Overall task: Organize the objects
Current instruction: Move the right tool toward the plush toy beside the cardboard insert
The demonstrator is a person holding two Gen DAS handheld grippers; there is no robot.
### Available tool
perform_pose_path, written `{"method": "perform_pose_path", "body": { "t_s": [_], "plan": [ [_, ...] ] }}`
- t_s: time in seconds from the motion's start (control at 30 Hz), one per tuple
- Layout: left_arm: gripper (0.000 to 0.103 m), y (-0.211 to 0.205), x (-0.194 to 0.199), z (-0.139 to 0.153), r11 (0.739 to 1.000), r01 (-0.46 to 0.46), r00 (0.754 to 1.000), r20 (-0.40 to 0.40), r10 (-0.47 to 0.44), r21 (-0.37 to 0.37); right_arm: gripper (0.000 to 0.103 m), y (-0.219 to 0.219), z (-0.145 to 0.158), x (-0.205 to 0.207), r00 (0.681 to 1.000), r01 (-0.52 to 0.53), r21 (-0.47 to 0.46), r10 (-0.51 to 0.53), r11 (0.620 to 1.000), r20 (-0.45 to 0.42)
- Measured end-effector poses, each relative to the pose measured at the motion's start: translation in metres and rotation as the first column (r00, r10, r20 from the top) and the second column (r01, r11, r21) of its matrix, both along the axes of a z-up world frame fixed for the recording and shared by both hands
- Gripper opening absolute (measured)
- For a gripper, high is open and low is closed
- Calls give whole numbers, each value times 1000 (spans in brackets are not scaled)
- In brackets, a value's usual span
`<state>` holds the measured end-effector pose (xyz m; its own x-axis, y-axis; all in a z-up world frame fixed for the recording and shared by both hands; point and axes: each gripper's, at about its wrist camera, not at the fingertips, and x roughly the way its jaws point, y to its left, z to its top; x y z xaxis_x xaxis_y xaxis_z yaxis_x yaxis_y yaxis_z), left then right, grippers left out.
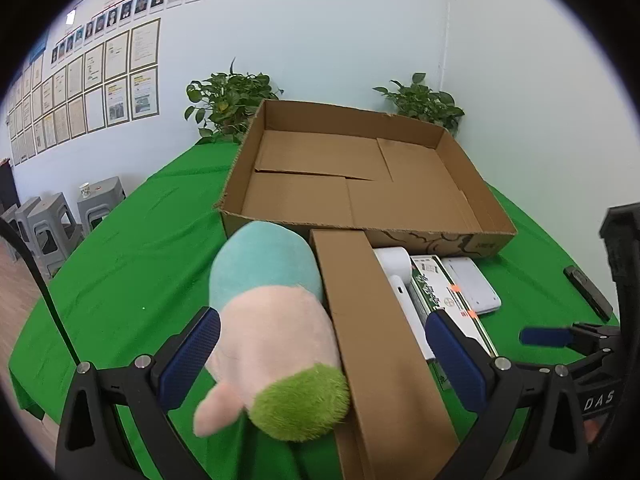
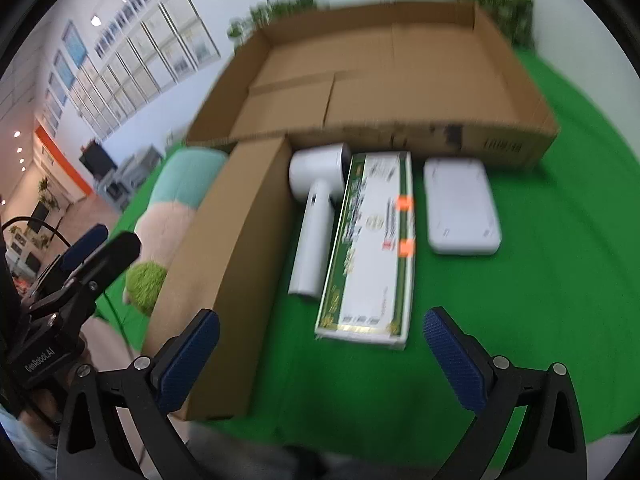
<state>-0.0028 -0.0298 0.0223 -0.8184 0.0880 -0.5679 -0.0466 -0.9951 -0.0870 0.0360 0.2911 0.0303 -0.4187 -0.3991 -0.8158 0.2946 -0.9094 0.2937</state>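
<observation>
Left wrist view. Left gripper (image 1: 322, 354) spread wide, blue pads (image 1: 188, 356) well apart, nothing pinched. Between the fingers lie a plush toy (image 1: 272, 320), teal at the far end, pink in the middle, green fuzzy at the near end, and a long closed cardboard box (image 1: 380, 340) just to its right, the two touching along their length. Beyond them an open shallow cardboard tray (image 1: 492, 208), bottom flaps showing, its near wall close to the far ends of toy and long box. Right of the long box: white hair dryer (image 1: 396, 264), partly hidden; then a green-and-white flat box (image 1: 444, 292) with orange stickers; then a white flat device (image 1: 476, 284). All rest on a green tablecloth (image 1: 132, 264). A dark remote-like bar (image 1: 588, 292) lies far right. Right gripper's finger tip (image 1: 546, 337) enters at the right edge. Two potted plants (image 1: 228, 100) behind the tray; grey stools (image 1: 52, 224) on the floor at left.

Right wrist view, blurred. Right gripper (image 2: 320, 354) also spread, empty, hovering over the cloth (image 2: 520, 280). Ahead, left to right: plush toy (image 2: 176, 204), long box (image 2: 224, 256), hair dryer (image 2: 316, 216), green-and-white box (image 2: 372, 252), white device (image 2: 460, 208) set slightly apart. Tray (image 2: 516, 140) behind the row. Left gripper (image 2: 100, 252) at the left edge.
</observation>
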Motion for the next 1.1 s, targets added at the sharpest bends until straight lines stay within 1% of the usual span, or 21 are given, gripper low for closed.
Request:
{"method": "perform_pose_path", "body": {
  "t_s": [0.03, 0.07, 0.2, 0.37, 0.5, 0.73, 0.83, 0.9, 1.0, 1.1],
  "plan": [
    [102, -4, 0, 2, 1000, -8, 1000, -1, 8, 2, 103, -2, 4, -3, 1000, -9, -1, 9, 1000, 27],
    [102, -8, 0, 4, 1000, -18, 1000, -5, 18, 3, 103, -4, 10, -3, 999, -14, 3, 14, 1000, 30],
    [102, -23, 0, 7, 998, -67, 998, -9, 67, 7, 103, -15, 46, 4, 998, -57, 61, 57, 996, -3],
    [102, -35, -4, 4, 993, -122, 993, 8, 122, 1, 103, -22, 89, 15, 992, -98, 35, 101, 995, -72],
    [102, -37, -6, 4, 991, -134, 991, 9, 134, 9, 103, -27, 103, 10, 990, -123, 4, 123, 992, -65],
    [102, -37, -7, -1, 992, -124, 992, 15, 124, 4, 103, -13, 106, -4, 996, -85, -71, 84, 994, -15],
    [102, -38, -9, -2, 992, -123, 992, 18, 123, 5, 103, -16, 111, 2, 995, -91, -43, 89, 995, -47],
    [102, -40, -9, -3, 992, -123, 992, 18, 123, 9, 103, -16, 111, 1, 996, -83, -45, 81, 996, -44],
    [102, -40, -10, -4, 993, -114, 993, 22, 114, 14, 103, -14, 104, -1, 998, -52, -34, 50, 998, -45],
    [102, -39, -10, -8, 995, -103, 994, 30, 102, 19, 103, -16, 90, -2, 998, -56, -47, 55, 997, -25]
  ]
}}
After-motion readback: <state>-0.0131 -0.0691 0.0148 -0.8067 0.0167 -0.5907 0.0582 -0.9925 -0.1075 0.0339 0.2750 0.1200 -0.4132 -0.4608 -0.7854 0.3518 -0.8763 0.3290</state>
